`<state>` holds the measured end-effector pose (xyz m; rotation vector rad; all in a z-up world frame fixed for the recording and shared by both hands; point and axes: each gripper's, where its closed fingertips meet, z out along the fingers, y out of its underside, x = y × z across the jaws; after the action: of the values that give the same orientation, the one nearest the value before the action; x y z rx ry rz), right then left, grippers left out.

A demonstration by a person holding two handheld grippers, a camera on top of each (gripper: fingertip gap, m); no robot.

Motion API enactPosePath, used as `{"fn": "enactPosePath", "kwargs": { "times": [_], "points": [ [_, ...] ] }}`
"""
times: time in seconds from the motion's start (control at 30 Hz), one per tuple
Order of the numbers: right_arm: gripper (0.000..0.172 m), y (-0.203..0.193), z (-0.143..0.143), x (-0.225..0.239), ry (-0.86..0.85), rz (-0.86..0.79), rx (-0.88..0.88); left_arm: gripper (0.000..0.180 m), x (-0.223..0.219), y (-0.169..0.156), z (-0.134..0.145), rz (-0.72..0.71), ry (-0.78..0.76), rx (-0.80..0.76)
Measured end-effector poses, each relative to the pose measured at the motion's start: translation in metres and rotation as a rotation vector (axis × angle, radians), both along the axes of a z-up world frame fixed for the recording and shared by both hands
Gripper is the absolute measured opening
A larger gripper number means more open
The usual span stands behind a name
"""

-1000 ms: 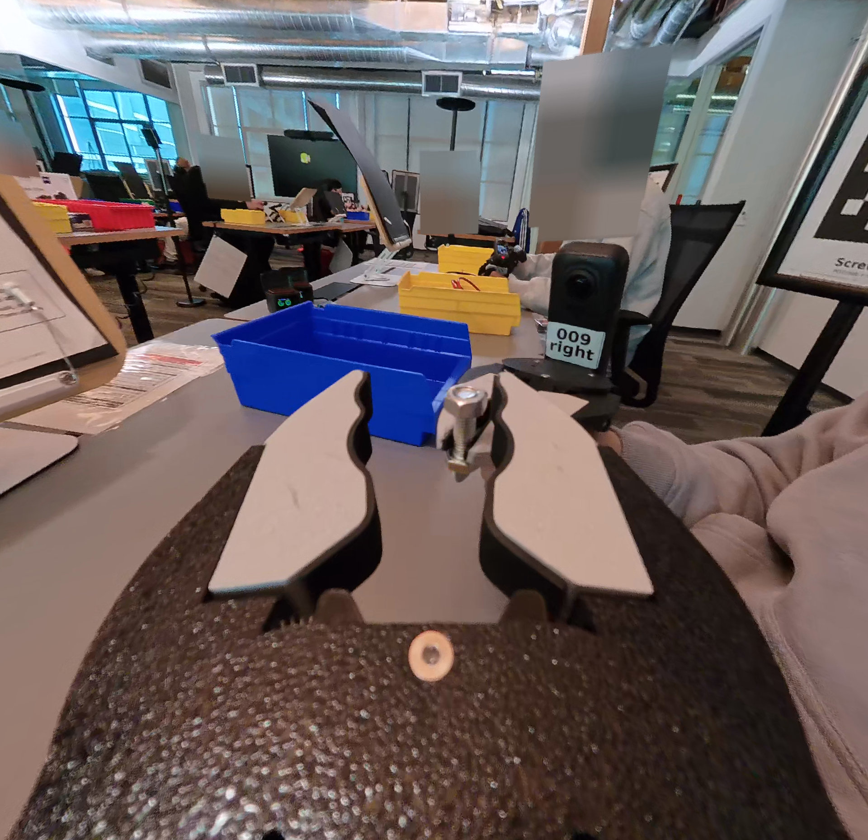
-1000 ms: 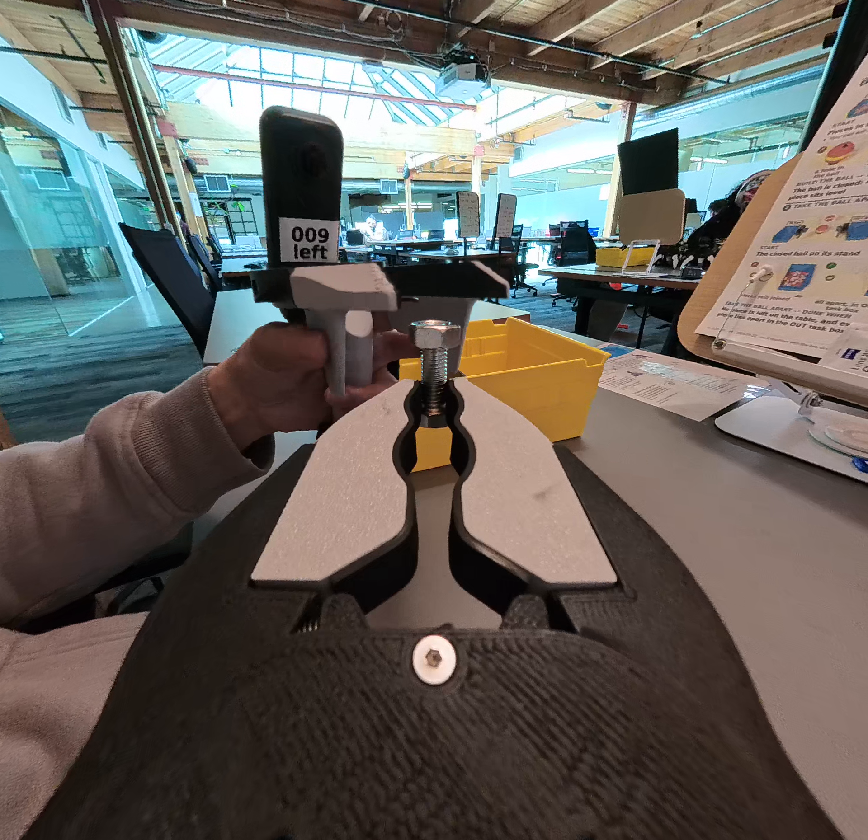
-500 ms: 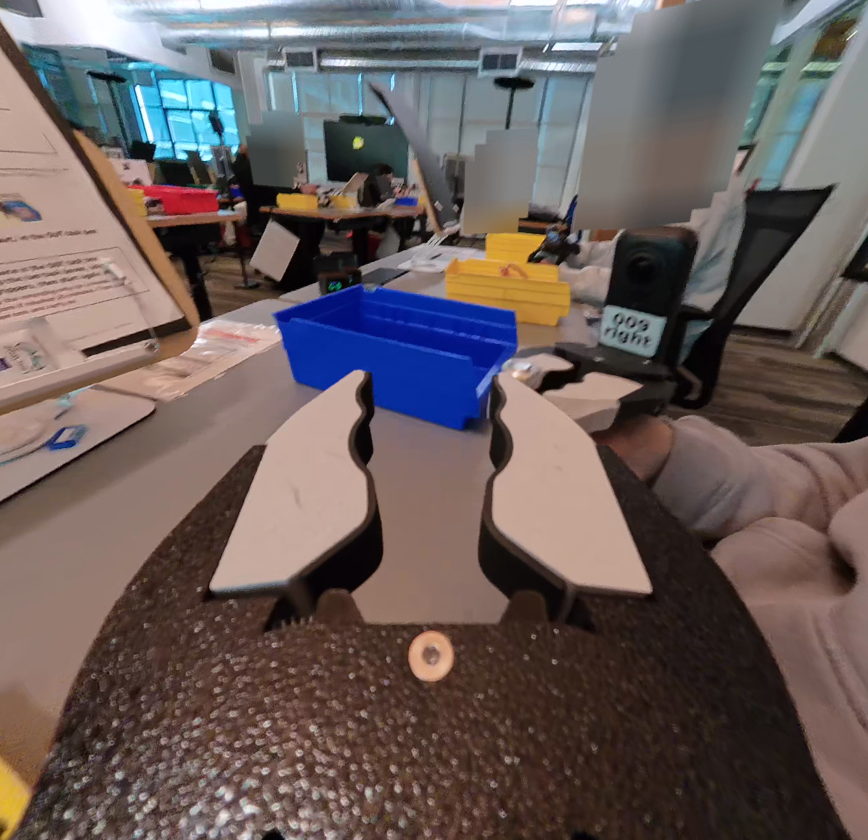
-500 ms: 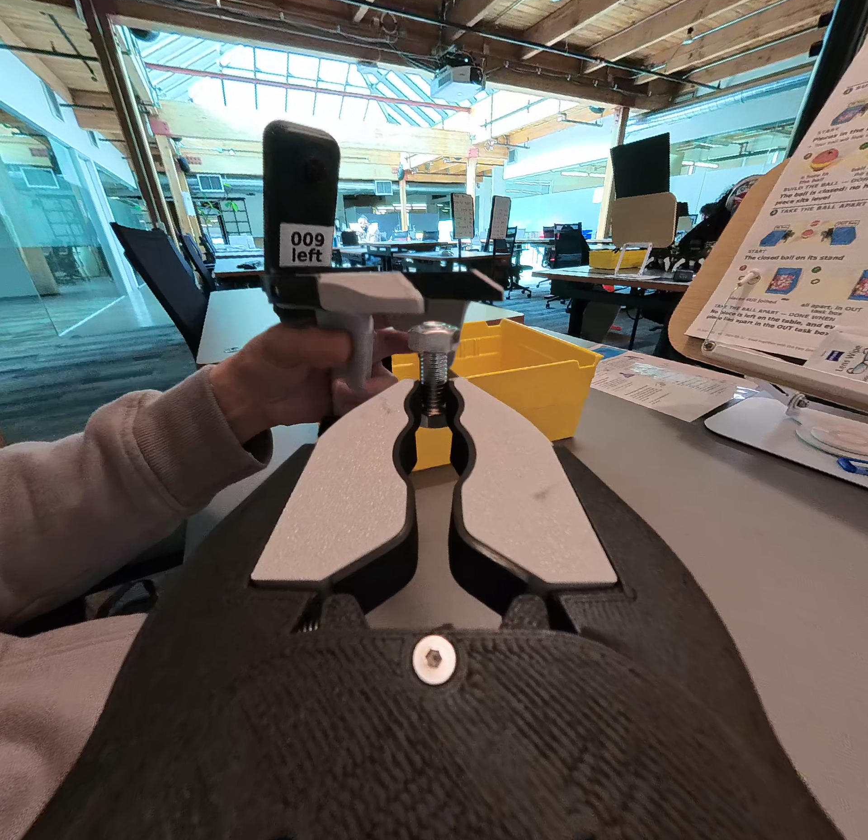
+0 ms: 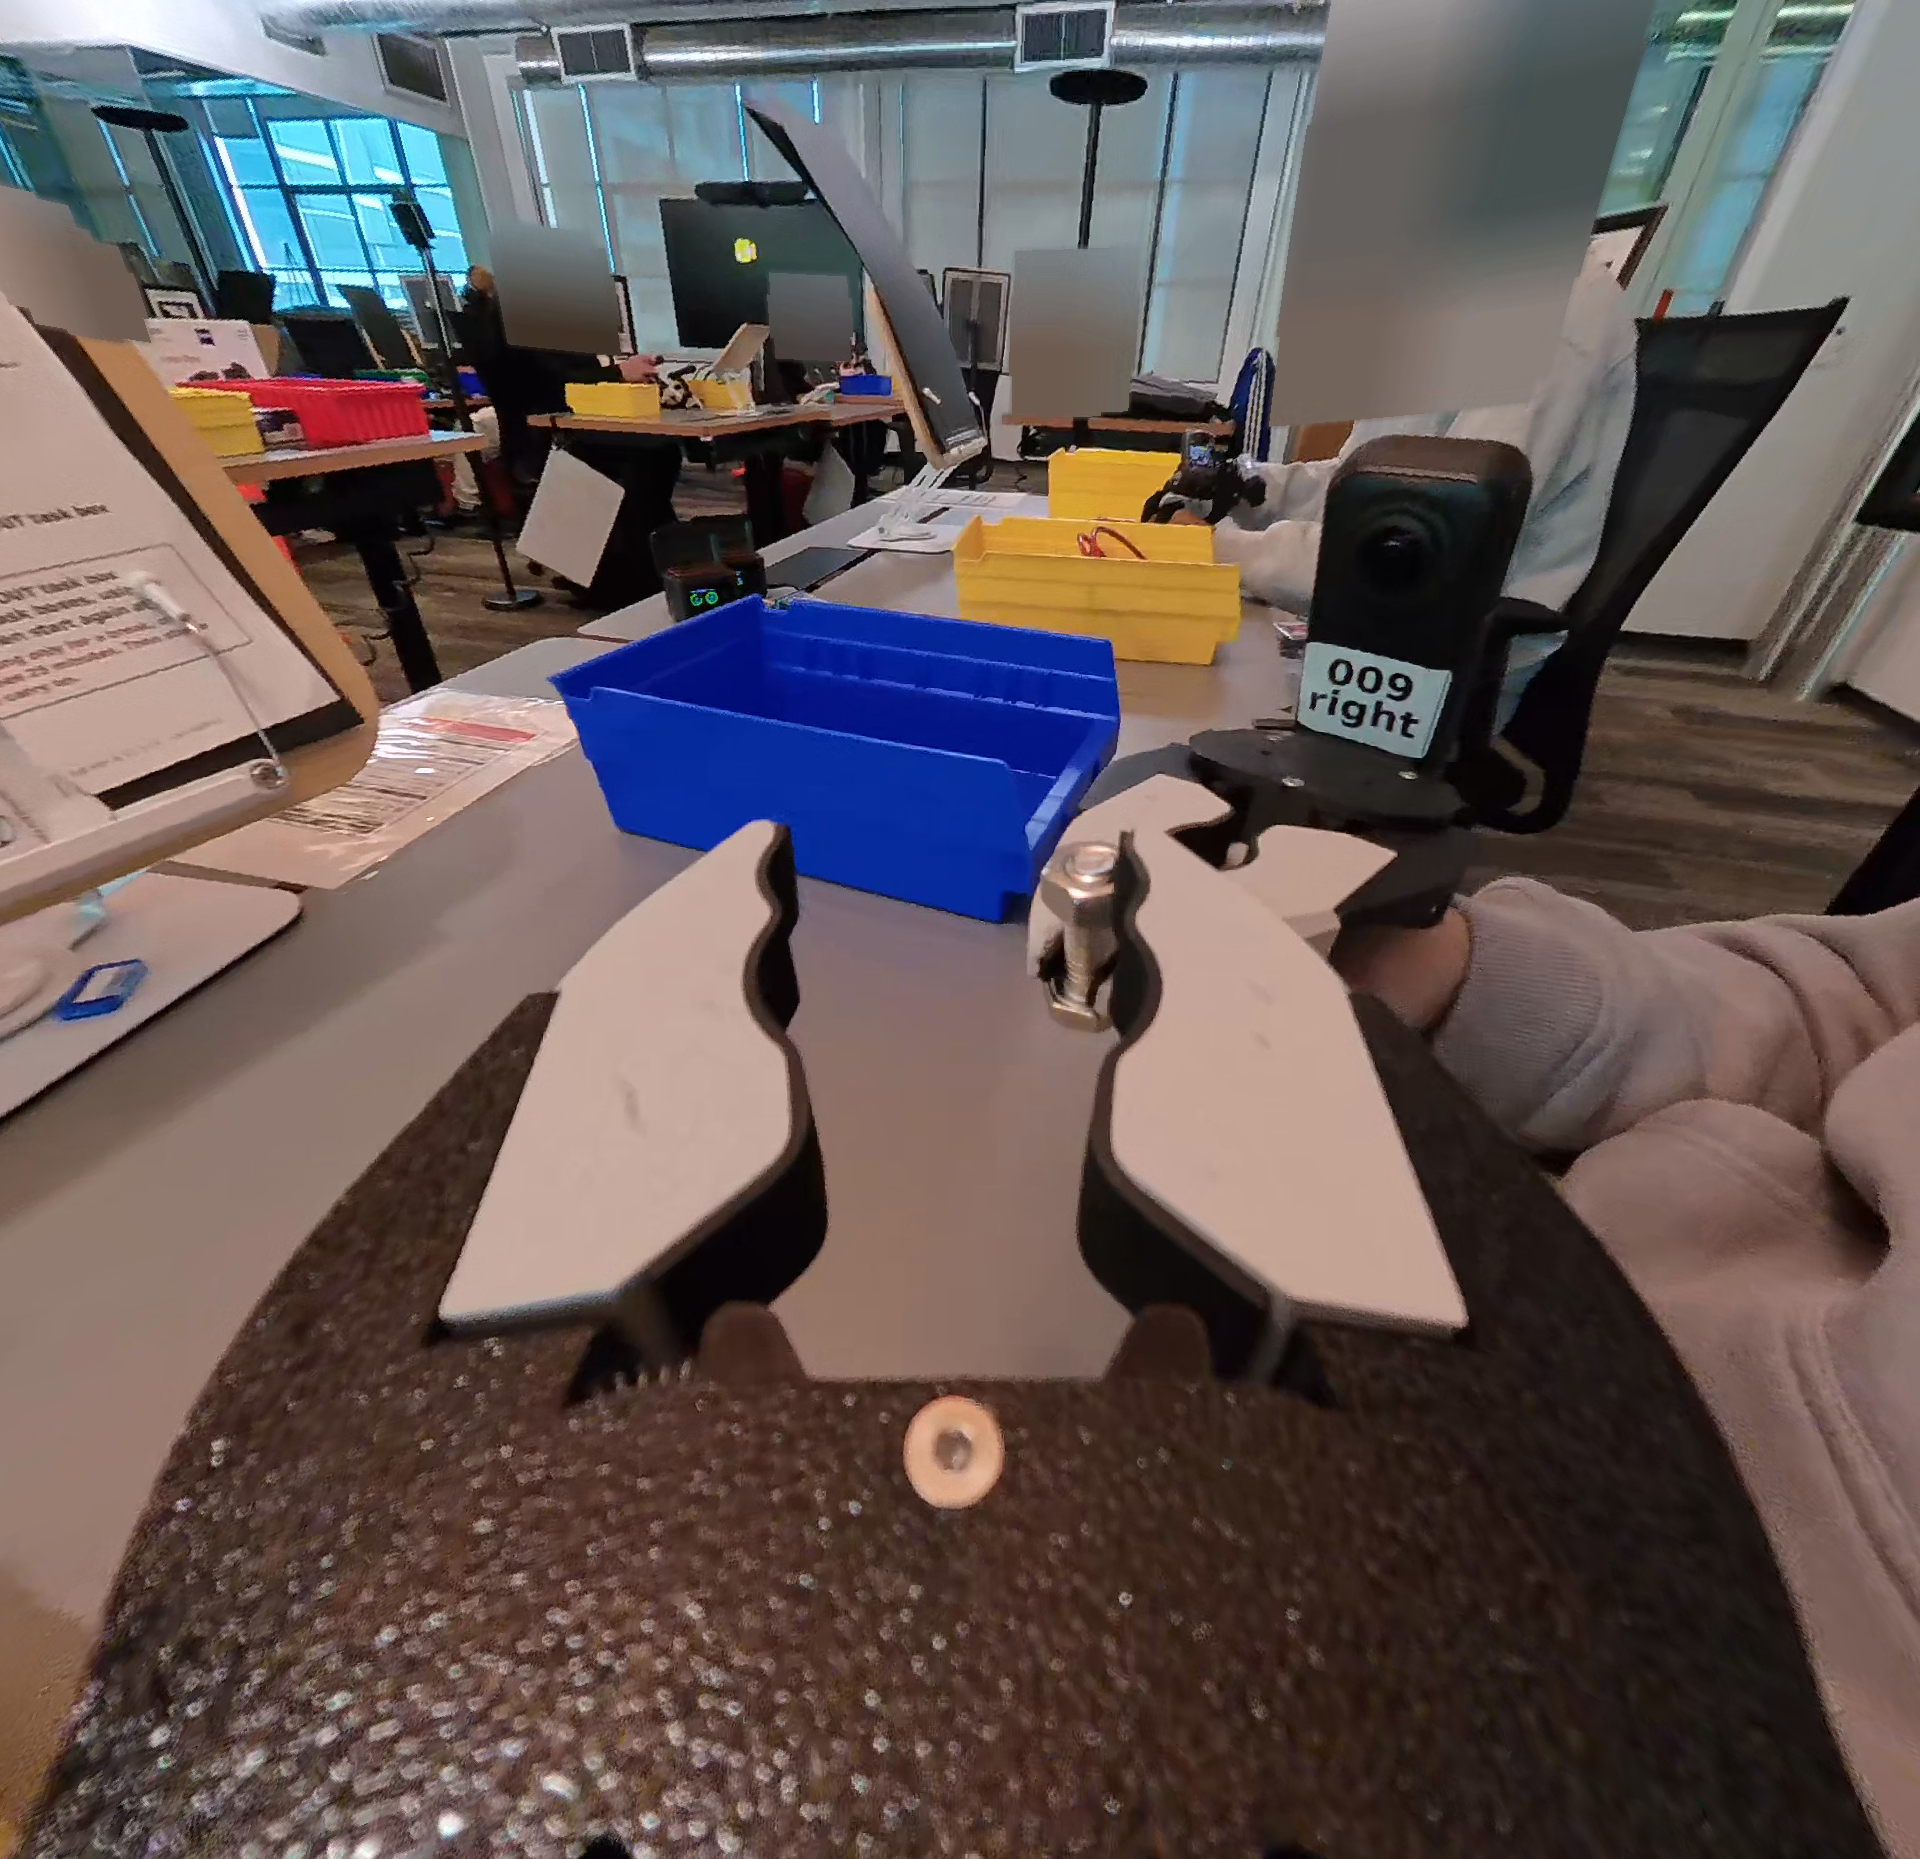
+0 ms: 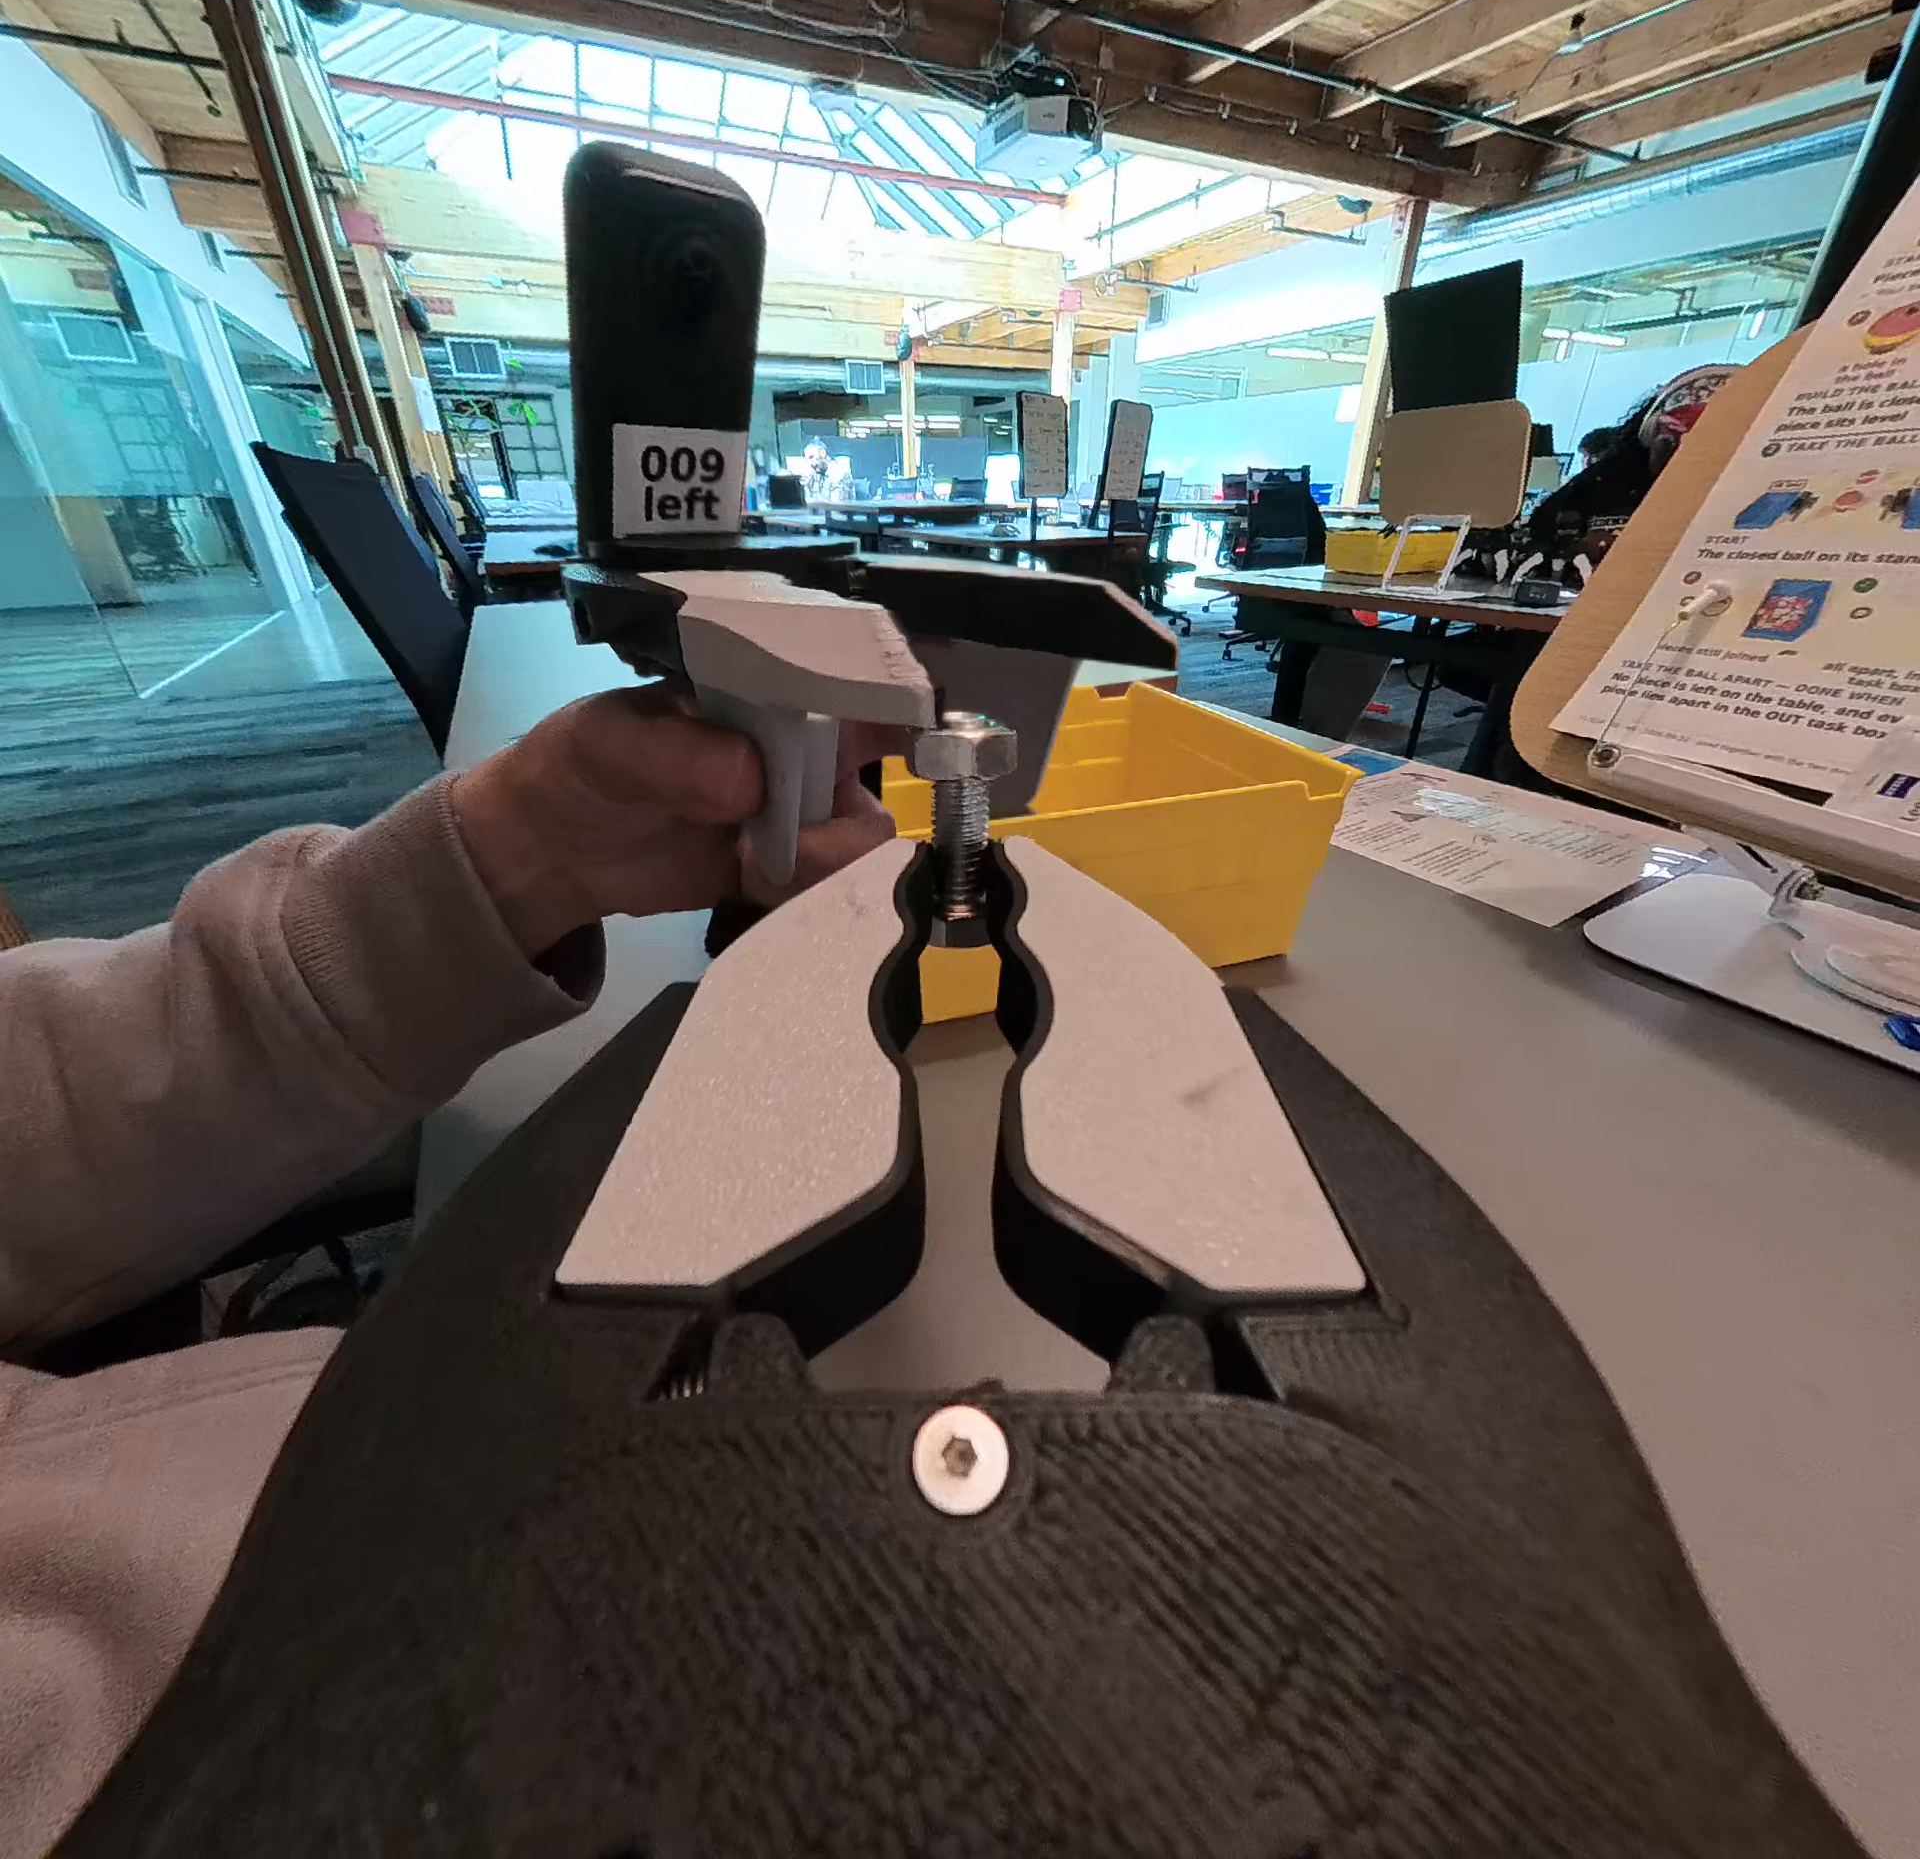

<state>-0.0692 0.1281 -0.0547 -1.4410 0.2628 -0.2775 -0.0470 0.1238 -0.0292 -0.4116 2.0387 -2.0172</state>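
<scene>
Steel bolt [image 6: 962, 833] is standing upright, clamped between my right gripper [image 6: 961, 879] fingers; my left gripper [image 5: 940, 905] is spreading wide around its head, right finger beside it. Farther off, I am seeing a blue bin [image 5: 831, 739] showing nothing inside, a yellow bin [image 6: 1164, 822], and document stands [image 6: 1745, 604] on the grey table [image 6: 1558, 1134].

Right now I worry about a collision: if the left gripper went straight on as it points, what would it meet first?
Probably the blue bin on the table; the bolt sits beside its right finger, depth unclear.
</scene>
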Motion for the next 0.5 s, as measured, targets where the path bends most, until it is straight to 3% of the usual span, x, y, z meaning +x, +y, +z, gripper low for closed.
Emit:
{"fn": "enactPosePath", "kwargs": {
  "times": [0.2,0.37,0.5],
  "points": [
    [0.009,-0.004,0.004,0.001,0.021,0.008,0.040,0.056,-0.006,0.004,0.013,-0.037,0.019,-0.086],
    [0.009,-0.001,0.006,-0.002,0.025,0.023,0.049,0.057,-0.010,-0.014,0.003,-0.063,0.019,-0.041],
    [0.009,-0.004,0.008,-0.001,0.038,0.020,0.073,0.058,-0.005,-0.011,0.000,-0.045,0.037,-0.036]
  ]
}}
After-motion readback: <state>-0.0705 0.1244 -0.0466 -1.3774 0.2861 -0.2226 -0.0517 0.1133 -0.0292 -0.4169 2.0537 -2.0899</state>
